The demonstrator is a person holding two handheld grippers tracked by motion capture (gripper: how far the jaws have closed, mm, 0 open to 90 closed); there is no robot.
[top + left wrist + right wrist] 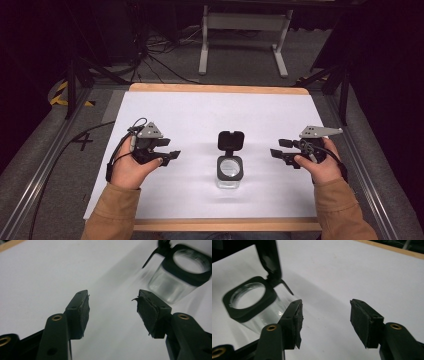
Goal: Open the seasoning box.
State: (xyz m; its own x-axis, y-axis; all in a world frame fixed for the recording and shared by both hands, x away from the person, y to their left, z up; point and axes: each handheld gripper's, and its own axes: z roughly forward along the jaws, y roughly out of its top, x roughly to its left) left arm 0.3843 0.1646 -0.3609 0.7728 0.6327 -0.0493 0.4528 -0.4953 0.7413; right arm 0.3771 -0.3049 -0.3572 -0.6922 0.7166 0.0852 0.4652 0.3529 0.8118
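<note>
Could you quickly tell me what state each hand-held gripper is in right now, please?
Left hand-held gripper: open, holding nothing, beside the clear jar.
Right hand-held gripper: open, holding nothing, on the jar's other side.

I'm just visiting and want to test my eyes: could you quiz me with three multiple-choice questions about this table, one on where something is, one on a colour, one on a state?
1. Where does the clear square glass jar with the black collar stand?
A. Between the two tongs
B. Left of both tongs
C. On the floor

2. What colour is the jar's hinged flip lid?
A. White
B. Black
C. Orange

3. How is the lid?
A. Shut
C. Lying apart from the jar
B. Flipped open

Answers: 1 A, the left tongs and right tongs flank it on the white table sheet. 2 B, it is black. 3 B, it stands up behind the open mouth.
</note>
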